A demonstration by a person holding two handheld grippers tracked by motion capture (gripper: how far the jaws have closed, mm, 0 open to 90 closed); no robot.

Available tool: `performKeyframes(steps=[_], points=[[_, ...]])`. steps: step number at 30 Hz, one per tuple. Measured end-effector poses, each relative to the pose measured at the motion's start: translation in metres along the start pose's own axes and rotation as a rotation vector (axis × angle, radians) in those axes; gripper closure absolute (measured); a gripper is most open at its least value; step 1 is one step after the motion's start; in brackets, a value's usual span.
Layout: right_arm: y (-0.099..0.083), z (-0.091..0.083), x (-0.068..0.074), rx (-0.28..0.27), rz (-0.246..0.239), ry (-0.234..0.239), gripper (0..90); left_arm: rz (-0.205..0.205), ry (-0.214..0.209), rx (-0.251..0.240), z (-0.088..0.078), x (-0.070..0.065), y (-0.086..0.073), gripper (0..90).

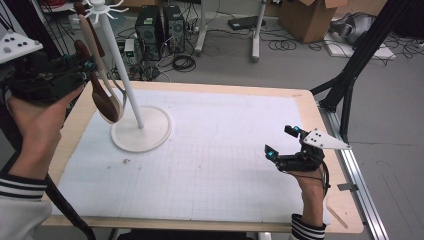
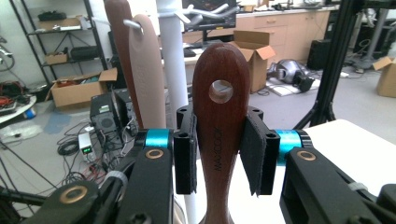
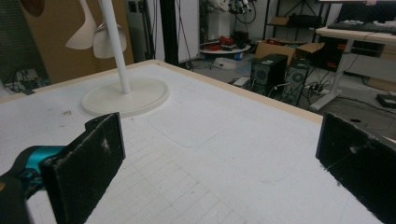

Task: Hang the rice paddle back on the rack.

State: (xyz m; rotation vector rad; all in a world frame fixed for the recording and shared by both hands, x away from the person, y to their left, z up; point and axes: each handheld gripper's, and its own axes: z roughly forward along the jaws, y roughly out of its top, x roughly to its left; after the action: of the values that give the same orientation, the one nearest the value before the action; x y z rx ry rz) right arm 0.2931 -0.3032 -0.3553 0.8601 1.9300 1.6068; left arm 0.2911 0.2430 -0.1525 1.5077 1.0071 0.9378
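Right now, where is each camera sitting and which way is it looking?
High view: above the person's side, looking forward and down on the table; both forearms, the left gripper and right gripper show.
Left gripper view: rides the left gripper, looking along its fingers, shut on the dark wooden spoon, toward the white rack pole.
Right gripper view: rides the right gripper, low over the table, fingers apart, facing the rack base.
Shared: all three show the rack.

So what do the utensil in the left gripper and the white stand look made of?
Dark spoon handle: wood by the look, smooth reddish-brown with faint grain, a drilled hanging hole and a stamped mark. White stand: probably painted metal or plastic, an even matte off-white without grain; I can't tell which.
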Motion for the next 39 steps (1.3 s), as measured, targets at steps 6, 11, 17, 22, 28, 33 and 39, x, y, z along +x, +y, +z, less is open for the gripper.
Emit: performKeyframes(steps=[6,11,17,22,28,33,39], points=[[-0.001,-0.001,-0.001,0.005,0.005,-0.006,0.2,0.028,0.015,0.001,0.007,-0.006,0.012,68.1],[-0.001,0.000,0.000,0.011,0.004,-0.003,0.2,0.027,0.041,0.008,0.014,-0.009,0.017,68.1],[-0.001,0.000,-0.001,0.006,0.002,0.001,0.2,0.018,0.084,0.009,0.019,-0.010,0.020,68.0],[-0.001,0.001,0.000,0.010,0.004,0.001,0.2,0.013,0.097,0.012,0.024,-0.010,0.023,68.0],[-0.001,0.002,0.000,0.014,-0.001,0.005,0.2,0.010,0.109,0.019,0.030,-0.009,0.024,68.1],[-0.001,0.002,0.000,0.018,0.001,0.007,0.2,-0.002,0.121,0.023,0.033,-0.006,0.025,68.1],[-0.001,0.002,-0.001,0.018,0.002,0.008,0.2,0.005,0.126,0.029,0.035,-0.007,0.027,68.1]])
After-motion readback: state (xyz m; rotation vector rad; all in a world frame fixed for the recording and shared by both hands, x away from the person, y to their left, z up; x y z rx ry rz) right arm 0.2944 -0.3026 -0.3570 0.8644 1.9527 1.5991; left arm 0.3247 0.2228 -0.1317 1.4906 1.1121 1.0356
